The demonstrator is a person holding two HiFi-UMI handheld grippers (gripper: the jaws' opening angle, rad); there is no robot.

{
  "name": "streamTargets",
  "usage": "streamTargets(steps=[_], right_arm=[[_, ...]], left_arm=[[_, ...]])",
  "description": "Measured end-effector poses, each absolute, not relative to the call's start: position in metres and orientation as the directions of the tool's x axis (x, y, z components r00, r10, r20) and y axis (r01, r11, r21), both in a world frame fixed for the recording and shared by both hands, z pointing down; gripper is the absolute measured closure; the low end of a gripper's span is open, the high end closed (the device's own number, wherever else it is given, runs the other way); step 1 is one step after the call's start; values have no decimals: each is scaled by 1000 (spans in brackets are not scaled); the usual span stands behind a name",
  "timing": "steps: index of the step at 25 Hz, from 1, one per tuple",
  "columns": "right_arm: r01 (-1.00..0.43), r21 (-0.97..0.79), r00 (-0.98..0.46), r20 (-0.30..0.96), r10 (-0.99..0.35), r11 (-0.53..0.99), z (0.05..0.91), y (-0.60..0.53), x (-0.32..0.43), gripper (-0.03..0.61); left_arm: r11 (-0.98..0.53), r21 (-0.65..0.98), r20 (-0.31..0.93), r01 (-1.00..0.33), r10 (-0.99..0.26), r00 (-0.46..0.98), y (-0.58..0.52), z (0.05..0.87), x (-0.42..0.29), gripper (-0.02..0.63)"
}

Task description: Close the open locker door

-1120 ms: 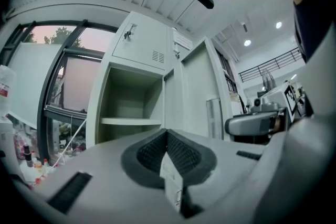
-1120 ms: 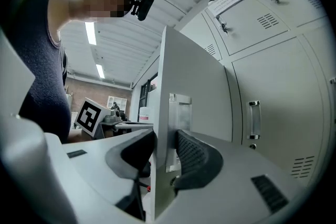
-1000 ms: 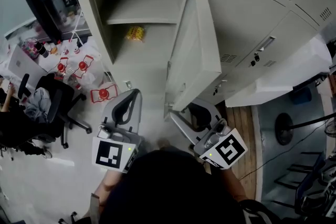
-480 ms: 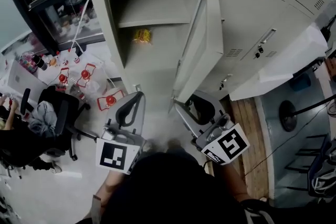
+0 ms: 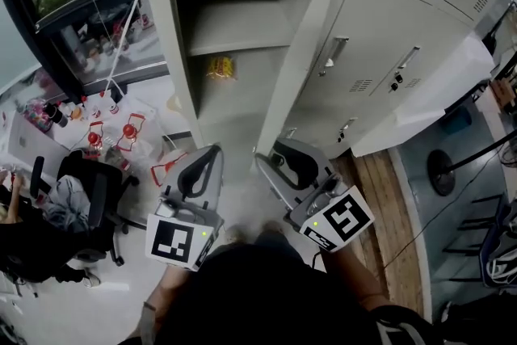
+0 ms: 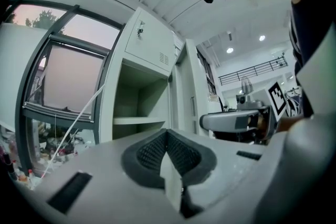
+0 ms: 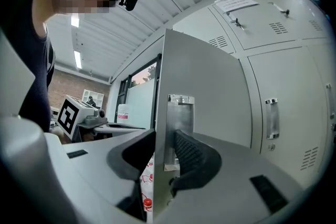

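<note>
Locker door (image 5: pixel 300 61): open, swung out nearly edge-on in the middle of the head view, between its open compartment (image 5: pixel 234 4) on the left and the shut neighbouring doors (image 5: pixel 388 36) on the right.
Compartment contents: one shelf (image 5: pixel 242 35) across it, and a yellow packet (image 5: pixel 220 67) lying below the shelf.
Right tongs (image 7: pixel 166 139): spread astride the door's free edge and closing. The panel and its metal handle (image 7: pixel 179 123) stand between the pads, which do not seem to be clamping it yet.
Left tongs (image 6: pixel 167 136): pressed together with nothing between them, held left of the door and apart from it, pointing toward the compartment.
Lower left of the head view: a black office chair (image 5: pixel 89 182) and red-capped bottles (image 5: pixel 128 131) on the floor.
</note>
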State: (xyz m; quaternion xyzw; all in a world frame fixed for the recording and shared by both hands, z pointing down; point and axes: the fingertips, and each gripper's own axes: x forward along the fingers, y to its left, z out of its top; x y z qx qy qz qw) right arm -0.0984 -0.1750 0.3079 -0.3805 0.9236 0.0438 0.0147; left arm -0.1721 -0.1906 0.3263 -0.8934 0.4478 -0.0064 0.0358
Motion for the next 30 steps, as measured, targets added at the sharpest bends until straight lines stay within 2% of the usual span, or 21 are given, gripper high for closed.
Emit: streamTargets(steps=[11,30], right_arm=[[-672,93,-740,-41,-672,735,308,-193,-129,457],[-466,123,-884,-32,-466,876,308,-221,-159,477]], left_arm=[[-592,-55,-25,-804,-804,594,-202,329,-191,612],[-532,-39,-19,-846,-846,533,-220,336,-212,612]])
